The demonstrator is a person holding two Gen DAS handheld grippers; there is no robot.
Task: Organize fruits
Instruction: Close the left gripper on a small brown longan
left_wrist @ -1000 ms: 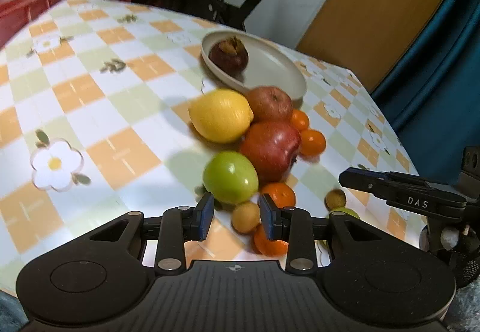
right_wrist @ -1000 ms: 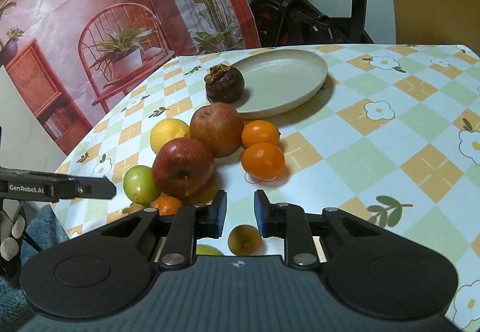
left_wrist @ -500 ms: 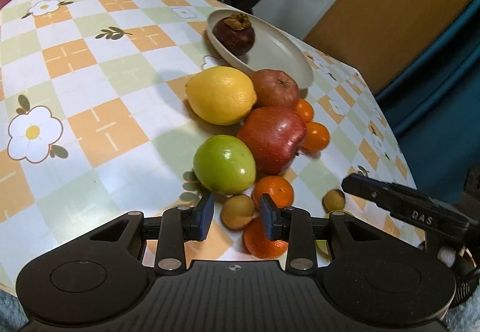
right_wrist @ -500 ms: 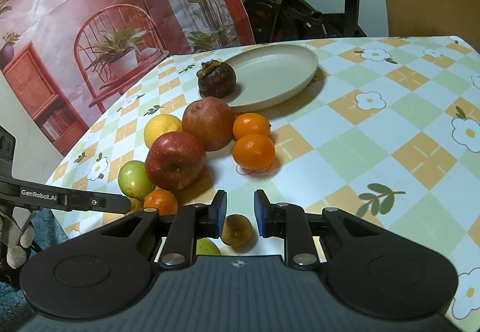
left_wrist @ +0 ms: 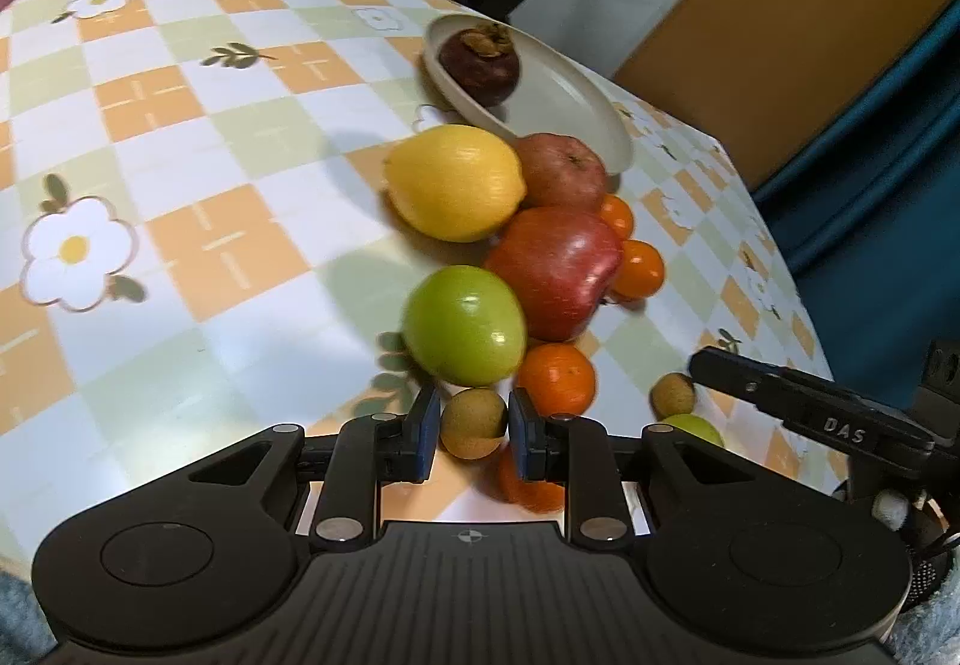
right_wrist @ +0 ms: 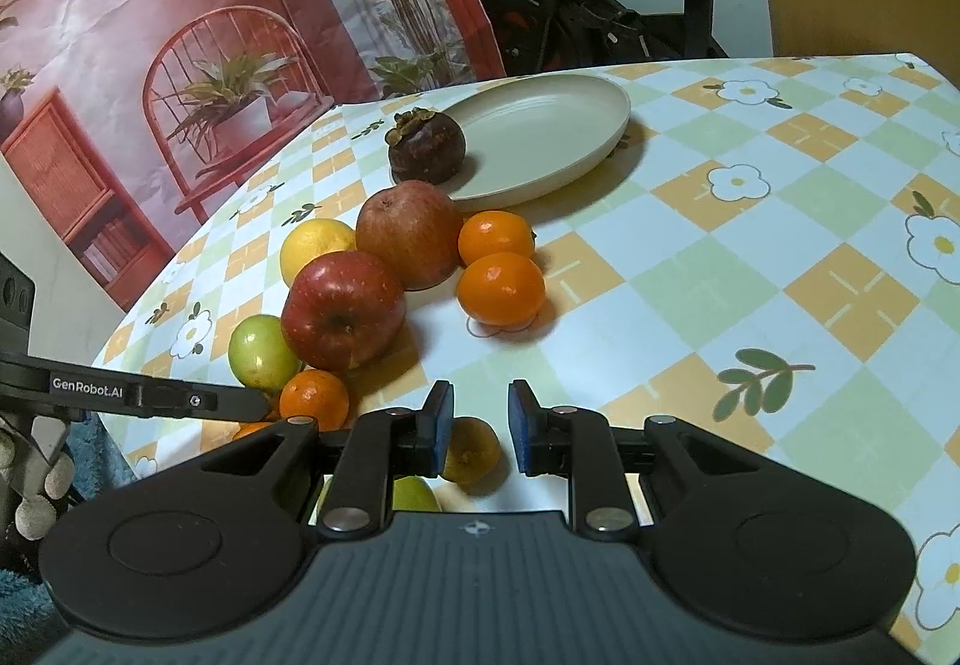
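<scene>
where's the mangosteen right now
The mangosteen sits on the near-left edge of the beige plate in the right wrist view, just behind the russet apple.

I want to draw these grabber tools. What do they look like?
Both are black plastic. The left gripper and right gripper each have a ribbed body, two round discs at the sides, silver rivets, a small crosshair mark, and two fingers with blue pads. White lettering on their sides reads "DAS" and "GenRobot.AI". No hands or sleeves show.

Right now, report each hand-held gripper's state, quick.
Left hand-held gripper: closed on the small brown fruit.
Right hand-held gripper: closed, holding nothing.
</scene>
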